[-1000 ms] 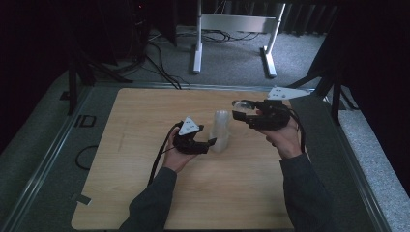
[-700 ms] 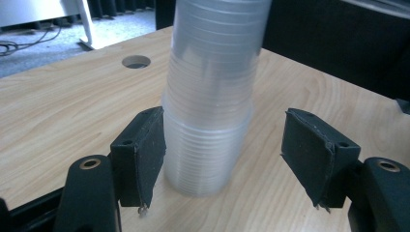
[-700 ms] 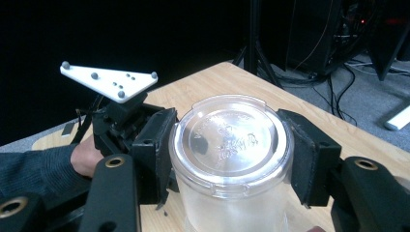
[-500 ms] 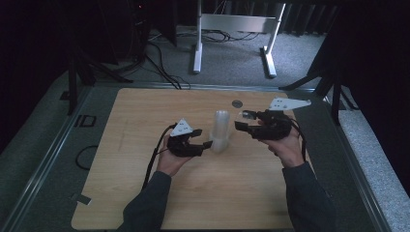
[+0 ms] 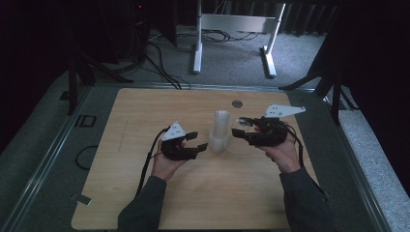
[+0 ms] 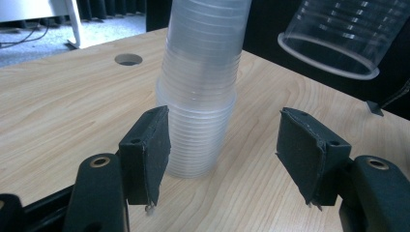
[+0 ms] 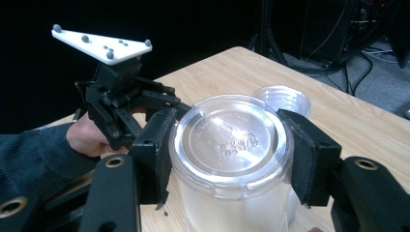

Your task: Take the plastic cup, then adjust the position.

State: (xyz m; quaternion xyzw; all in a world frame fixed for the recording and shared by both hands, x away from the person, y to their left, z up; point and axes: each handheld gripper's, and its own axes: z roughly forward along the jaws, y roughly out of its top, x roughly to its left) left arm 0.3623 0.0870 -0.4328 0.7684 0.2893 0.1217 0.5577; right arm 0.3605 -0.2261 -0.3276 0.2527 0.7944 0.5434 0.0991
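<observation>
1. The left gripper [image 5: 199,145], a black two-jaw claw carrying a white three-cornered plate, is lying low over the pale wooden table [image 5: 145,116], pointing at the foot of the tall stack of clear ribbed plastic cups [image 5: 220,130].
2. Its jaws have just been closing; in the left gripper view they are standing apart with a clear gap between the pads, the one at the left of that view sitting right against the stack's lower wall [image 6: 198,135] and the other well clear of it. It is not gripping the stack yet.
3. From this claw, the stack is standing upright on the table just ahead, off-centre toward the jaw at the left of its own view, and rising out of the top of that view.
4. The right gripper [image 5: 238,129], a matching black claw with its own white plate, is being held by the person's right hand [image 5: 280,152] on the far side of the stack from the left claw.
5. Its jaws are clamping a single clear plastic cup [image 7: 232,150], one pad pressing on each side of the cup's wall just under its base, which is facing the camera in the right gripper view.
6. The stack's top [image 7: 281,100] is peeking out just beyond this held cup.
7. The held cup is hanging above the table, up and to the right of the left claw in its own view [image 6: 338,38], mouth tilted downward.
</observation>
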